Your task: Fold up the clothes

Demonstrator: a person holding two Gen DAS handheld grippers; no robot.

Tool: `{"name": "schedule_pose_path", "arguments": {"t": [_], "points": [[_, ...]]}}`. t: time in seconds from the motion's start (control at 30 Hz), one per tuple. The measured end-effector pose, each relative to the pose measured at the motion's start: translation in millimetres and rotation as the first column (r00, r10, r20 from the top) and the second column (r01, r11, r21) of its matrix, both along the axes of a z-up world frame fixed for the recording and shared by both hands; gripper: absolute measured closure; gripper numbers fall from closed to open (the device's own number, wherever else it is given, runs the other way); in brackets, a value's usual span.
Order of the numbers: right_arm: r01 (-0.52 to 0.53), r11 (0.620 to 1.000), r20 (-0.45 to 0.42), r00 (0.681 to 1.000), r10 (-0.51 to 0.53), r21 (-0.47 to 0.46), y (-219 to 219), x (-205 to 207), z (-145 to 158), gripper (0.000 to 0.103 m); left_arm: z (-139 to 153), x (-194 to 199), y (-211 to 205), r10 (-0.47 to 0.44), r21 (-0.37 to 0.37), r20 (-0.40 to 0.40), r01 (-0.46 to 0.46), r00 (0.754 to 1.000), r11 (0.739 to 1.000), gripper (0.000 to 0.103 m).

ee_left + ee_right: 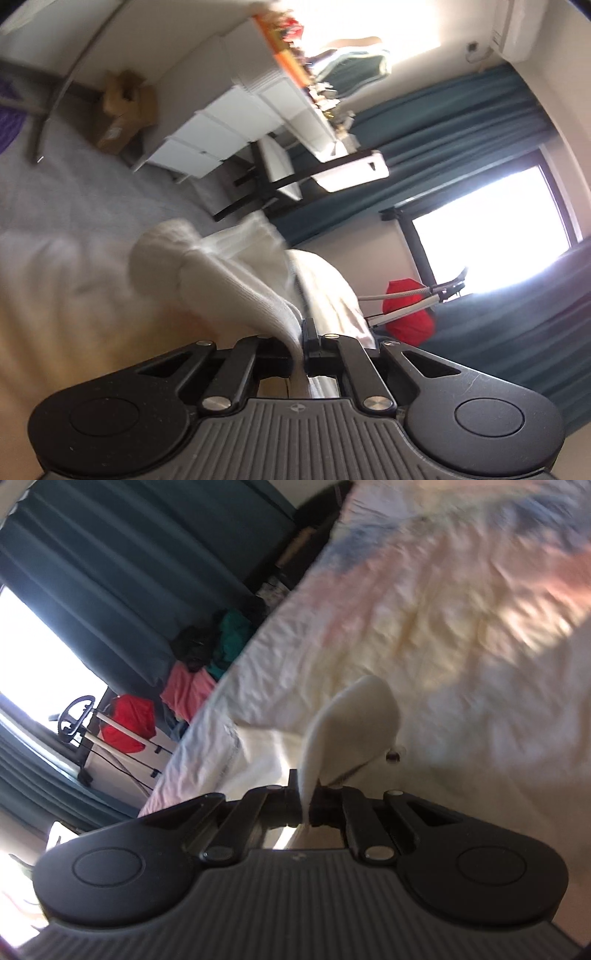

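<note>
A white knitted garment (229, 277) is pinched in my left gripper (301, 332), which is shut on its edge; the cloth runs forward and droops over the bed. In the right wrist view my right gripper (308, 794) is shut on a cream-white fold of the same kind of garment (351, 720), which stands up in a hump in front of the jaws. A small dark button or toggle (393, 756) hangs at its right side. Both views are tilted and blurred by motion.
A pastel bedsheet (424, 609) lies under the garment. White drawers (229, 125), a cardboard box (122, 110), a black-framed stand (332, 173), teal curtains (461, 110) and a bright window (491, 229) surround the bed. A red bag (129, 723) and a heap of clothes (207, 653) lie beside it.
</note>
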State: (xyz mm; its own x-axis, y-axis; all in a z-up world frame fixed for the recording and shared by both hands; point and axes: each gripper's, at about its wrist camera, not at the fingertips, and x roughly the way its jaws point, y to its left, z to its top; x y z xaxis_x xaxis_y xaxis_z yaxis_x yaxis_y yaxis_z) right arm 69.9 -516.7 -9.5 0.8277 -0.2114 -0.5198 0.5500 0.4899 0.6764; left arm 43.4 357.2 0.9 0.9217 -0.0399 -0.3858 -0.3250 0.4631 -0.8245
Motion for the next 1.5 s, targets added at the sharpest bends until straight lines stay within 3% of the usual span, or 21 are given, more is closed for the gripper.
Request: {"name": "schedule_pose_path", "arguments": {"t": [0.17, 0.3, 0.37, 0.57, 0.67, 0.73, 0.9, 1.0, 1.07, 1.13, 1.2, 1.33, 1.5], "points": [[-0.013, 0.994, -0.013, 1.000, 0.012, -0.110, 2.2, 102.7, 33.7, 0.097, 25.9, 126.7, -21.1, -0.014, 0.133, -0.018, 0.016, 1.000, 0.991, 0.098], [-0.004, 0.982, -0.088, 0.996, -0.012, -0.188, 2.0, 200.4, 32.2, 0.097, 45.6, 228.1, -38.2, -0.022, 0.237, -0.034, 0.029, 0.999, 0.971, 0.098], [-0.002, 0.979, -0.126, 0.992, -0.025, -0.206, -0.1, 248.9, 19.8, 0.097, 37.4, 278.4, -50.3, -0.012, 0.277, -0.053, 0.026, 0.999, 0.961, 0.098], [-0.037, 0.950, -0.266, 0.963, -0.049, -0.311, 1.0, 353.0, -52.0, 0.097, 9.1, 318.5, -64.5, -0.037, 0.324, -0.142, 0.081, 0.989, 0.943, 0.098], [-0.047, 0.951, -0.312, 0.949, -0.054, -0.307, -1.9, 376.2, -87.2, 0.097, -5.0, 338.5, -71.6, -0.047, 0.346, -0.186, 0.111, 0.981, 0.932, 0.097], [-0.054, 0.951, -0.321, 0.946, -0.049, -0.305, -2.5, 381.3, -100.8, 0.096, -14.5, 351.9, -76.4, -0.054, 0.359, -0.216, 0.130, 0.975, 0.924, 0.096], [-0.124, 0.939, -0.362, 0.932, -0.001, -0.321, 2.5, 383.5, -95.4, 0.089, -38.0, 385.3, -88.2, -0.067, 0.389, -0.290, 0.181, 0.955, 0.903, 0.089], [-0.152, 0.956, -0.328, 0.943, 0.063, -0.252, -1.5, 365.0, -84.1, 0.079, -51.0, 402.7, -94.7, -0.072, 0.405, -0.330, 0.210, 0.941, 0.890, 0.060], [-0.161, 0.969, -0.257, 0.960, 0.109, -0.188, -3.1, 338.9, -75.8, 0.053, -39.0, 369.0, -88.6, -0.067, 0.410, -0.306, 0.195, 0.950, 0.891, 0.045], [-0.163, 0.971, -0.204, 0.971, 0.126, -0.177, 2.7, 306.3, -65.0, 0.043, -30.0, 341.0, -78.7, -0.085, 0.376, -0.292, 0.196, 0.953, 0.906, 0.030], [-0.188, 0.971, -0.155, 0.974, 0.164, -0.150, 9.7, 271.3, -56.9, 0.043, -26.3, 305.3, -67.2, -0.095, 0.315, -0.278, 0.184, 0.956, 0.931, 0.022], [-0.238, 0.970, -0.046, 0.970, 0.241, 0.052, 16.5, 190.4, -64.4, 0.042, -39.3, 229.4, -44.4, -0.130, 0.108, -0.260, 0.162, 0.957, 0.981, 0.013], [-0.228, 0.919, 0.019, 0.972, 0.235, 0.322, 26.3, 136.2, -102.6, 0.042, -83.0, 183.3, -23.8, -0.148, -0.110, -0.257, 0.123, 0.955, 0.986, 0.013]]}}
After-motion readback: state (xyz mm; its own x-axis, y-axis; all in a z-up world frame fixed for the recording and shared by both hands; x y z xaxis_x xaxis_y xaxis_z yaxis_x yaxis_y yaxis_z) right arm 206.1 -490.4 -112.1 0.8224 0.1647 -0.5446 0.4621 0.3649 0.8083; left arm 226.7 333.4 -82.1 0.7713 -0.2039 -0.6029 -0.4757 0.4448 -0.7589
